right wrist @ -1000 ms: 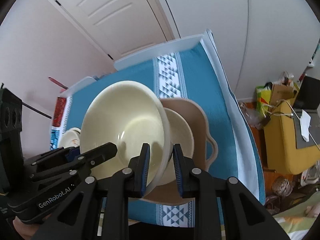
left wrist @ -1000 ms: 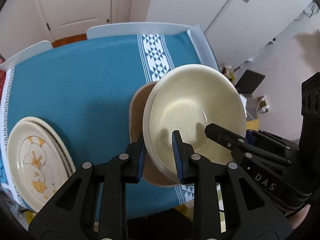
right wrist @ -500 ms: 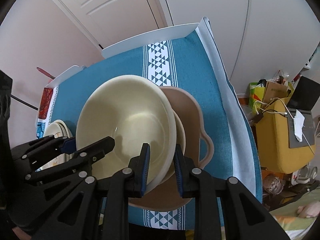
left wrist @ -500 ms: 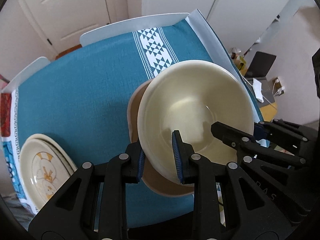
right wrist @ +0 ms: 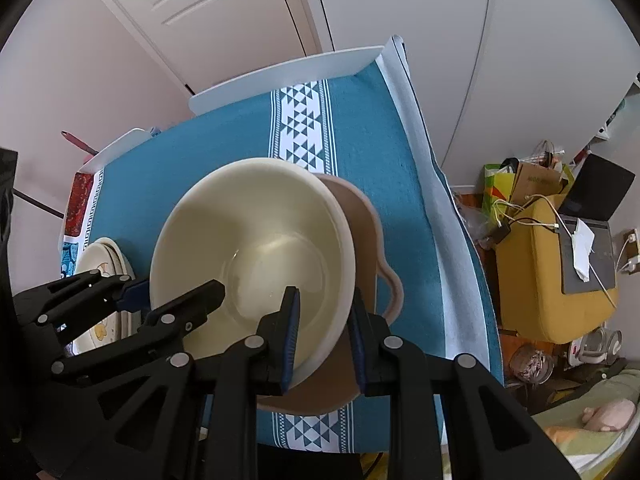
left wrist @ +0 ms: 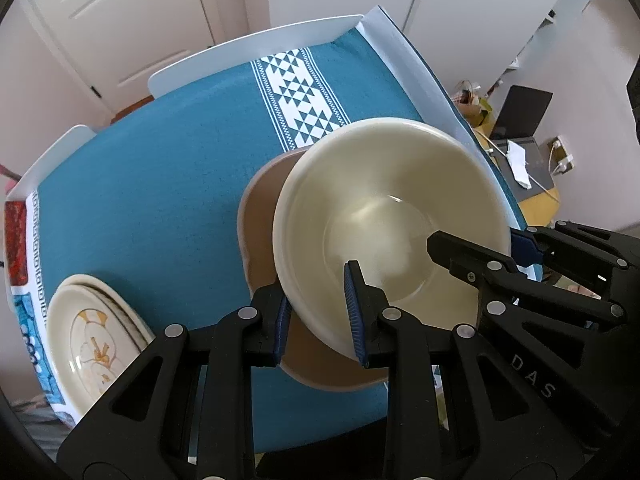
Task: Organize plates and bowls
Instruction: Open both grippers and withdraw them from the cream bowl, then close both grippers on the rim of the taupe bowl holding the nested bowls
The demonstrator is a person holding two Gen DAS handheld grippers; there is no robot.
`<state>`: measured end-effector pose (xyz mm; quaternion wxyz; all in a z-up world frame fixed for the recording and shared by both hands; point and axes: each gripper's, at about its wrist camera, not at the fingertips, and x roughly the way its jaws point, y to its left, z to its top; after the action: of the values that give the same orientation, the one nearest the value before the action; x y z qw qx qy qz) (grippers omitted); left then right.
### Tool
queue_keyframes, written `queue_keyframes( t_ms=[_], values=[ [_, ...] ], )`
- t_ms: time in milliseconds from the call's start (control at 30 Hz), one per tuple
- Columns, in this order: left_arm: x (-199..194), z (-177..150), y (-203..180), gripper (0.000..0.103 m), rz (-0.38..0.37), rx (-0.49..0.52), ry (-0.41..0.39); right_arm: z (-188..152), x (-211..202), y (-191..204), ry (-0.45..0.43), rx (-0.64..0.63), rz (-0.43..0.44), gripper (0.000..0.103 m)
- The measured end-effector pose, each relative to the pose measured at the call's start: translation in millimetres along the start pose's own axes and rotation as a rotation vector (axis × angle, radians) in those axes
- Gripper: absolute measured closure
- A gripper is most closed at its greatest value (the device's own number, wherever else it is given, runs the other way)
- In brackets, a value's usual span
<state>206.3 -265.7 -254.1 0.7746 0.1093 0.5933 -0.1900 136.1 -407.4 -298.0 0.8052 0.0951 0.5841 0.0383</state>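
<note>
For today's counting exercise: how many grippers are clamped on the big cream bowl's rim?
2. The left gripper bites the rim of the cream bowl on its left side; the right gripper bites the opposite side, one of the jaws inside and one outside each time.

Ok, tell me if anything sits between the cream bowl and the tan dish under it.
Nothing visible does. The cream bowl hangs over the tan dish, pinched at opposite rims by the left tongs and right tongs. The bowl hides most of the dish's inside, so I cannot rule out something sitting there.
</note>
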Motion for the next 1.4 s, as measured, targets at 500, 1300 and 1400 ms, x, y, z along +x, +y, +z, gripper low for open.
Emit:
queue_keyframes(
  t_ms=[500, 1300, 1400],
  values=[
    [2, 5, 0, 0.081, 0.044, -0.002, 0.012, -2, -1, 0, -0.001, -0.028, 0.010, 0.081],
    [-110, -11, 54, 0.000, 0.021, -0.033, -0.257, -13, -98, -8, -0.246, -0.096, 0.060, 0.001],
    [-97, -22, 57, 0.000, 0.045, 0.011, -0.185, -19, -93, -11, -0.167, -0.136, 0.018, 0.001]
  ],
)
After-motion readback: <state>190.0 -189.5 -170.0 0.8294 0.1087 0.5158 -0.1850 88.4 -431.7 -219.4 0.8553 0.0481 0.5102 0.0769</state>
